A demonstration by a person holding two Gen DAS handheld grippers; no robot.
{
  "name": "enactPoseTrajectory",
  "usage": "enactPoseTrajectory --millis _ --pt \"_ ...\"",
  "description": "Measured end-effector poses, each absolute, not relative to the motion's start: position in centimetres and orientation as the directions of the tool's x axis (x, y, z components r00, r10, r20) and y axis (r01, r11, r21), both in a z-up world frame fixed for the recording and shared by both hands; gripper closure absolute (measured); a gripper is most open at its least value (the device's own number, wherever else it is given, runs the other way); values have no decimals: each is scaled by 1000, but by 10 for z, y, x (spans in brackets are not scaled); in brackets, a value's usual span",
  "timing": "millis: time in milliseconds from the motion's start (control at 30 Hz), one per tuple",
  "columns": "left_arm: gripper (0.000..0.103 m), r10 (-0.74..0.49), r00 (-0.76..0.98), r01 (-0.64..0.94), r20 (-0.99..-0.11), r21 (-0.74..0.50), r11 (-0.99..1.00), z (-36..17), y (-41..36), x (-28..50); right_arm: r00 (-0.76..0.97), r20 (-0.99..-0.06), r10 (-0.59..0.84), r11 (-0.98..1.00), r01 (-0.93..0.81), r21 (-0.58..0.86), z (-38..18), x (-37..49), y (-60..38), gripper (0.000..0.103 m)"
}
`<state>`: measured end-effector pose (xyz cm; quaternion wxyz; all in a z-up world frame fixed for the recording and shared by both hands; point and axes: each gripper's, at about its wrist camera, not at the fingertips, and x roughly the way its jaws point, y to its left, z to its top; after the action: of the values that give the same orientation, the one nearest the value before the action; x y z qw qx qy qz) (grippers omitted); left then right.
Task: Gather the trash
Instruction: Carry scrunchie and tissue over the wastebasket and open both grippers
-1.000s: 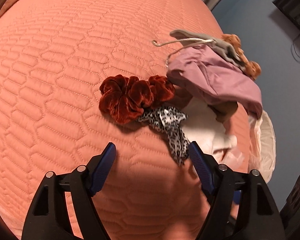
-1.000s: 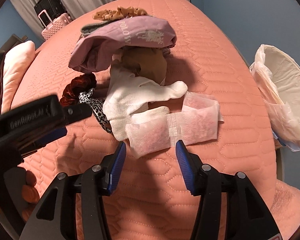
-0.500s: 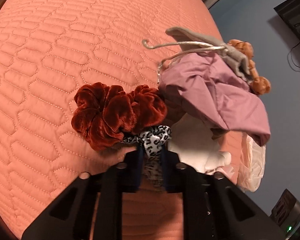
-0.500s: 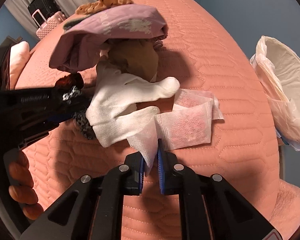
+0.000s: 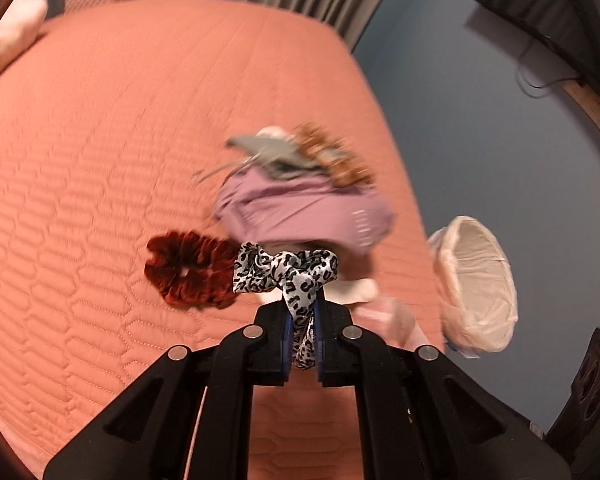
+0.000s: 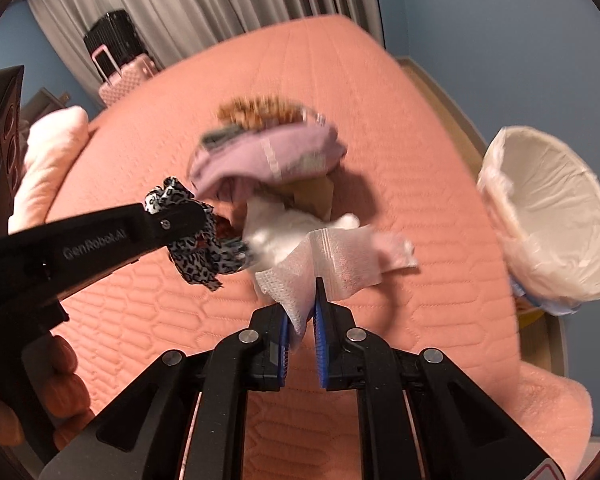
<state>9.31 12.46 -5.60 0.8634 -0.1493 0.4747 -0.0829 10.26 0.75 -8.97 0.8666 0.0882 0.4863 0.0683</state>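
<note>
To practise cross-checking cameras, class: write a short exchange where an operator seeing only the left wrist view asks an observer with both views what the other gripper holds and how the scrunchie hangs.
Operator: My left gripper is shut on the leopard scrunchie. What about the right?
Observer: The right gripper, whose jaws have just been closing, is shut on a white wipe, pinched at its near corner.
Operator: Does my scrunchie hang free?
Observer: Yes. Seen side-on, with your jaws having just been closing on it, it dangles below the fingers, above the bedspread.
</note>
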Motion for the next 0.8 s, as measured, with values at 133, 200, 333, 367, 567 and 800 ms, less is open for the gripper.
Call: enactPoseTrajectory --millis 133,200,333,367,567,800 --pt "95 -296 575 57 -763 -324 944 -35 101 88 565 -800 203 973 -27 228 -65 87 -13 93" --pt "95 -306 589 86 -748 -319 944 -23 90 85 594 -781 194 974 -21 227 -50 83 -22 93" --pt "95 -327 611 142 -721 -306 941 -5 64 80 637 -749 184 970 4 242 -29 72 -46 93" --pt "95 -334 614 155 -715 -305 940 -1 54 78 645 -743 180 970 10 244 -23 69 -53 93" --pt "95 -371 622 232 -689 -290 928 19 17 76 705 -695 140 963 67 261 8 60 -93 93" --pt "95 -419 610 326 -673 -269 906 31 -35 78 745 -661 91 952 129 277 26 53 -136 93"
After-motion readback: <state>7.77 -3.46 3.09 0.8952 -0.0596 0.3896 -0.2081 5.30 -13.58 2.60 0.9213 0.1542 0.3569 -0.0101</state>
